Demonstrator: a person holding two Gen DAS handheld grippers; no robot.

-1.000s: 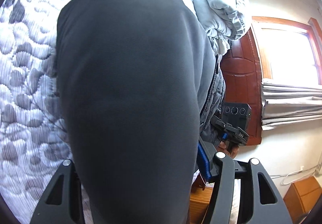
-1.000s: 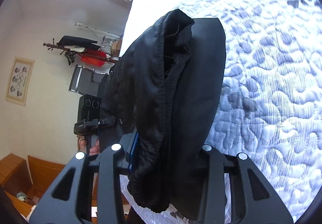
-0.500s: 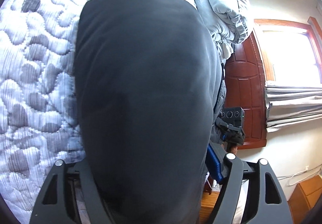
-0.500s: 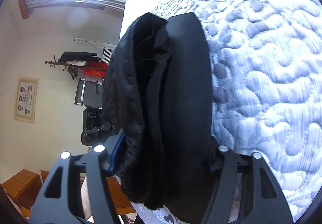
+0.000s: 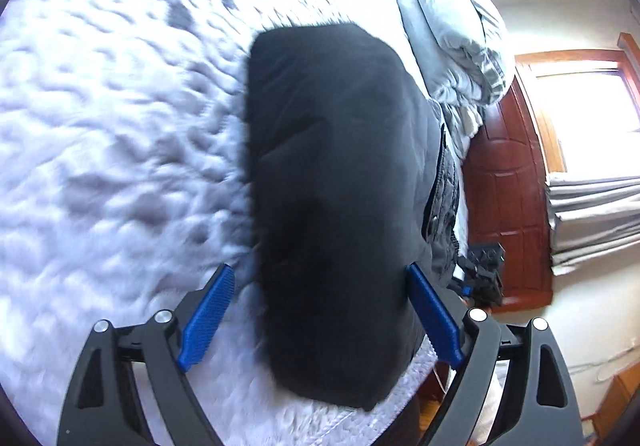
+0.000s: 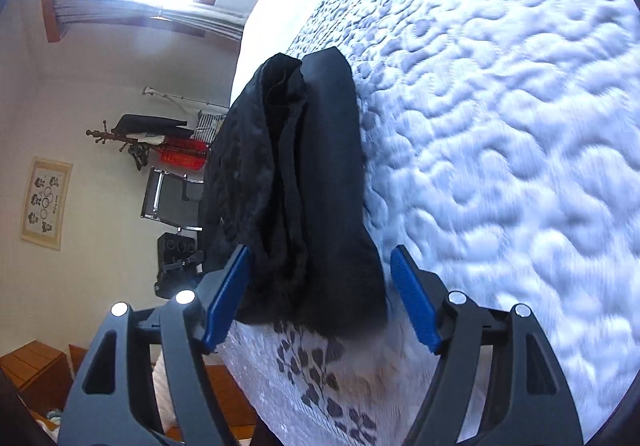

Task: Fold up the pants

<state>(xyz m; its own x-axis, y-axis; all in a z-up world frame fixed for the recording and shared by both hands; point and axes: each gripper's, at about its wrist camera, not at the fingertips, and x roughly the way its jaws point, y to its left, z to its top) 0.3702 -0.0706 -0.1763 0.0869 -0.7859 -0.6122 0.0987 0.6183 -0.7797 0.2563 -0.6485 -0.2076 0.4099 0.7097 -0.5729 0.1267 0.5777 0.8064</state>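
The dark pants [image 5: 336, 197] lie folded in a thick bundle on the quilted bedspread [image 5: 112, 149] near the bed's edge. My left gripper [image 5: 320, 286] is open, its blue pads [image 5: 208, 314] apart on either side of the bundle's near end, not touching it. In the right wrist view the pants [image 6: 304, 181] show their open layered end. My right gripper [image 6: 320, 274] is open too, its blue pads [image 6: 412, 302] standing clear on both sides of the cloth.
A folded grey duvet [image 5: 452, 37] lies beyond the pants. A brown wooden door [image 5: 504, 205] and a window are at the right. The other hand-held gripper [image 6: 176, 258], a coat rack [image 6: 148, 133] and a chair stand off the bed's edge. The bed's side panel [image 6: 320, 374] drops below.
Both grippers have opened and let go of the pants, then drawn back. The bundle now rests on the bed instead of being held up.
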